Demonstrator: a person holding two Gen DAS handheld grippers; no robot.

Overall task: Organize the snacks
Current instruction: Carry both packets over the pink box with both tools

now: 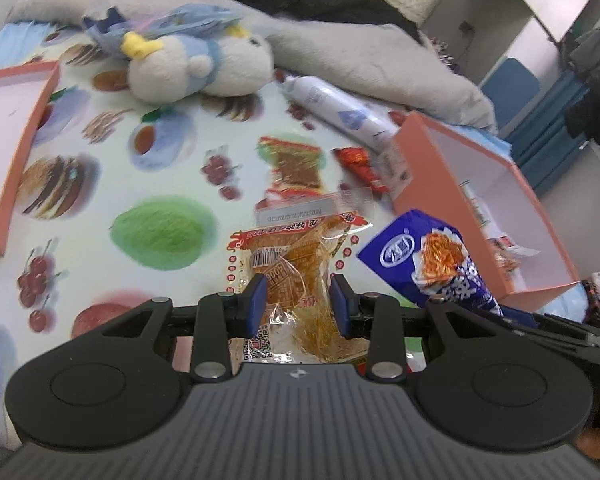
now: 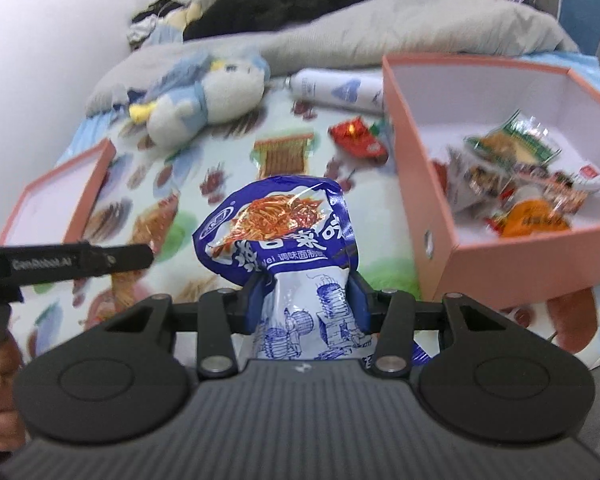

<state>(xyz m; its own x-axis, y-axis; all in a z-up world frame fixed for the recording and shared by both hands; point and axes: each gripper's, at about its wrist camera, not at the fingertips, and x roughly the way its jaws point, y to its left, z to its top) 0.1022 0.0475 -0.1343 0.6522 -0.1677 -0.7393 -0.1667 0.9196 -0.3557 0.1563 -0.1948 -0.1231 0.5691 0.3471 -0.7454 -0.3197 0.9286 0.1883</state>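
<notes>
My left gripper (image 1: 300, 300) is shut on an orange snack packet (image 1: 300, 264) that lies on the fruit-print bedsheet (image 1: 140, 160). My right gripper (image 2: 306, 300) is shut on a blue-and-white snack bag (image 2: 280, 224) and holds it above the sheet; the bag also shows in the left wrist view (image 1: 428, 260). A pink box (image 2: 500, 248) on the right holds several snack packets (image 2: 520, 176); it also shows in the left wrist view (image 1: 432, 152). A brown striped packet (image 1: 296, 168) and a small red packet (image 1: 360, 164) lie on the sheet.
A pink box lid (image 1: 4, 152) lies at the left. A white-and-blue plush toy (image 1: 196, 64), a white spray can (image 1: 340, 108) and a grey blanket (image 1: 360, 52) lie behind the snacks. The left gripper's handle (image 2: 60, 264) shows in the right wrist view.
</notes>
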